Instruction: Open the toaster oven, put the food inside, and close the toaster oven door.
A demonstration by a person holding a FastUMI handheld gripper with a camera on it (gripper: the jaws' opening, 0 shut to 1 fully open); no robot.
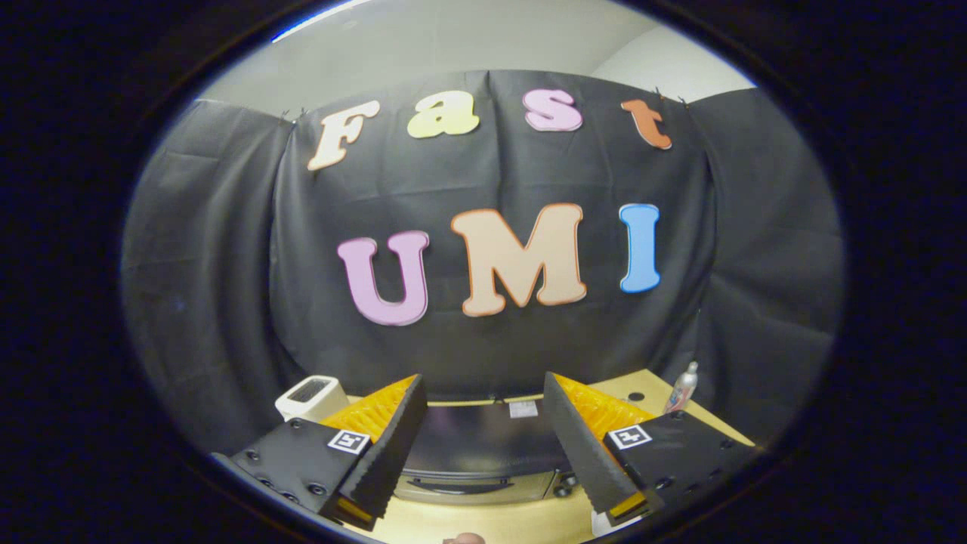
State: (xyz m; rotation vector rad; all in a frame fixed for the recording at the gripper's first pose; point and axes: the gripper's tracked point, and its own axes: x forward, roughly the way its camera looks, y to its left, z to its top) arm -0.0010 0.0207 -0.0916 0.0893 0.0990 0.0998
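Near the left edge of the wooden surface (521,521) stands a small white appliance (310,396) with a dark slotted top, well apart from the job in hand and simply parked out of the way.

Next comes the tool (483,502), held high above the surface and aimed toward the booth's dark back wall. Its two fingers are spread wide with nothing between them, a sensible posture for something about to hook a door handle, not carry a load.

Seen through the gap between the fingers is the toaster oven (483,453), set squarely against the back edge of the surface. Its dark top faces up and its pale front, with a long handle across it and a knob or two at the right end, faces the tool. The door looks closed, so opening it is the step not yet done. The oven is placed front-on, which leaves the handle easy to reach from above.

At the near edge of the surface a small brownish lump (464,539) peeks in; it may be the food, though too little shows to be sure.

Toward the back right corner stands a small clear bottle (682,387) with a red label, clear of the oven's door.
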